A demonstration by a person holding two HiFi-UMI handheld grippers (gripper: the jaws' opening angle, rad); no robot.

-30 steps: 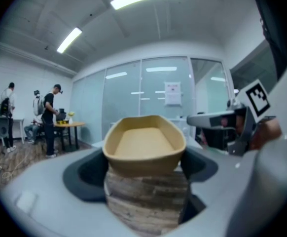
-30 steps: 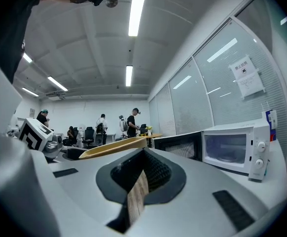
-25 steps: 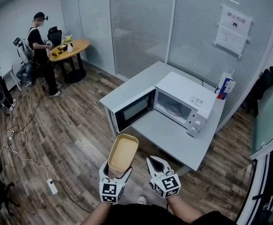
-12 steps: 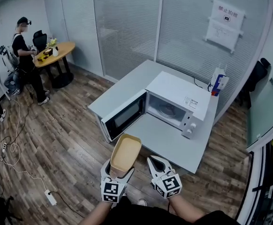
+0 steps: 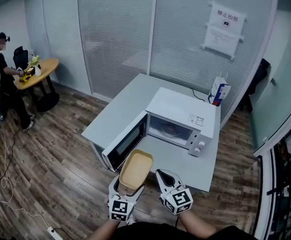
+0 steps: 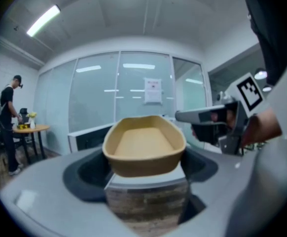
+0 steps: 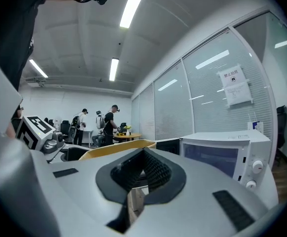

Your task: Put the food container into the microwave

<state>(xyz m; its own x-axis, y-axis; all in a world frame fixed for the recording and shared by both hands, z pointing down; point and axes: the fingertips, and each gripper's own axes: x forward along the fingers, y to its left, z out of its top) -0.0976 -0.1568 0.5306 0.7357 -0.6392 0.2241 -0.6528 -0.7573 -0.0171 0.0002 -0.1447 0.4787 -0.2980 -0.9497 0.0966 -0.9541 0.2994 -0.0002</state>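
Note:
A tan, empty food container (image 5: 134, 170) is held level in my left gripper (image 5: 127, 186), whose jaws are shut on its near end; in the left gripper view the container (image 6: 144, 144) fills the middle. The white microwave (image 5: 179, 120) stands on a grey table (image 5: 119, 115) ahead, its door (image 5: 125, 146) swung open to the left and the cavity (image 5: 169, 129) showing. My right gripper (image 5: 166, 179) is beside the left, its jaws shut with nothing between them. In the right gripper view the microwave (image 7: 227, 154) is at the right and the container's edge (image 7: 115, 148) at the left.
A blue-and-white carton (image 5: 218, 91) stands on the table behind the microwave. Glass partition walls run behind the table. A person (image 5: 4, 79) stands at a round wooden table (image 5: 35, 74) far left. Cables (image 5: 0, 184) lie on the wood floor.
The view has closed in on the table and microwave, which now sit lower and nearer. The container stays held in the left gripper; the right gripper stays alongside.

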